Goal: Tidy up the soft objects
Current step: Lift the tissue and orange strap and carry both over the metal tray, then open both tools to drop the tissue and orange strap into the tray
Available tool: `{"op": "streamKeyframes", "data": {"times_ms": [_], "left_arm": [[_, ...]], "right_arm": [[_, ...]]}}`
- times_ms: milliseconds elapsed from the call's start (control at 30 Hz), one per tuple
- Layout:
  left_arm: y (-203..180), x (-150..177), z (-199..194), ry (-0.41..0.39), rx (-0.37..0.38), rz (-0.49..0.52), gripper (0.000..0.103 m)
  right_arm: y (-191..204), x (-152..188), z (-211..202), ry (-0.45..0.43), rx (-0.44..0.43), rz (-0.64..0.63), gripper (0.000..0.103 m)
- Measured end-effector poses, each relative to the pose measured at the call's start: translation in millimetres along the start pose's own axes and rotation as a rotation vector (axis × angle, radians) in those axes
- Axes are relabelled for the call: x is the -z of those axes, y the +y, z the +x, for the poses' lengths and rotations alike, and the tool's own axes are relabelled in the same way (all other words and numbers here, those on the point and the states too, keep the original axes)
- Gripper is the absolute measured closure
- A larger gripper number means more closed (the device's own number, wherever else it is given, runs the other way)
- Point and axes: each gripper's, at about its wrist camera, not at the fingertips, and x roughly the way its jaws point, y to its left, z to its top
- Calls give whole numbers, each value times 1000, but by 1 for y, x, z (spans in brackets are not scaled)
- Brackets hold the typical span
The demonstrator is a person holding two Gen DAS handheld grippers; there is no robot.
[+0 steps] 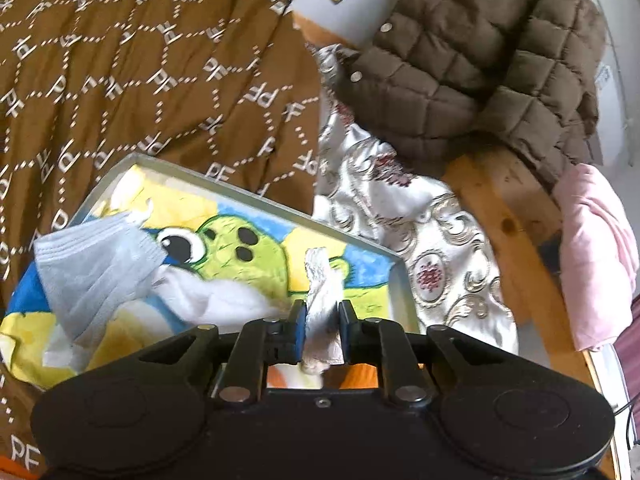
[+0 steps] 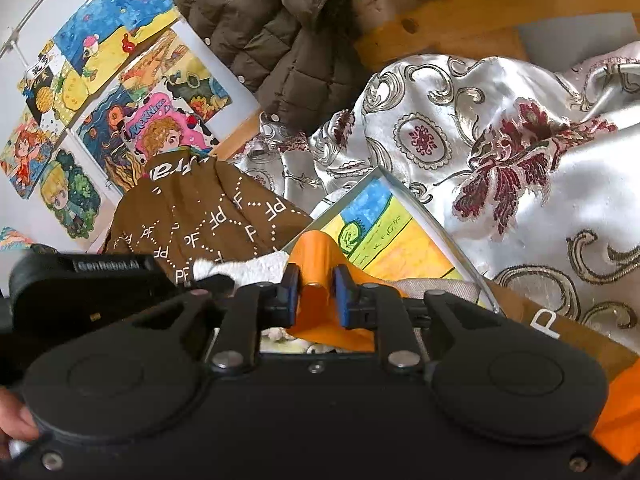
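A shallow grey box [image 1: 256,196], lined with a cartoon drawing of a green creature, lies on the bedding. Inside it are a grey face mask [image 1: 92,272] and a crumpled white cloth [image 1: 208,296]. Low over the box's near side, my left gripper [image 1: 322,312] is shut on a strip of whitish cloth [image 1: 320,280] that stands up between the blue pads. My right gripper [image 2: 316,284] is shut on a fold of orange cloth [image 2: 316,252] over the same box [image 2: 404,196]. The whitish cloth [image 2: 256,270] also shows in the right wrist view, just left of the orange fold.
A brown blanket with a white letter pattern [image 1: 140,80] lies left of the box. Silver brocade fabric [image 2: 500,140] lies right of it. An olive quilted jacket [image 1: 480,60] and a pink cloth [image 1: 600,248] rest on a wooden frame [image 1: 508,208]. Drawings [image 2: 100,92] cover the wall.
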Motion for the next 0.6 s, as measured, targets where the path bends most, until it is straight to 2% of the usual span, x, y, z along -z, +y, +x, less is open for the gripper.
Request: {"op": "streamKeyframes", "data": {"times_ms": [67,133,200,400,600], "left_arm": [[3,-1,0,3,-10,-3,83],[5,-1,-1,2,-26,9,77],[6,-3,-4,-3,-39,11,63],[9,-7,-16,-26,-56,1,42],[12,-9,-40,-77,-73,-7,31]], "right_arm": [[3,2,-1,2,-2,-1,85],[4,2,1,2,-5,-6,81],[9,3,-2,2,-6,-15,77],[21,2,-8,9,-15,-40,68],[25,-5,-12,3,-39,-28,54]]}}
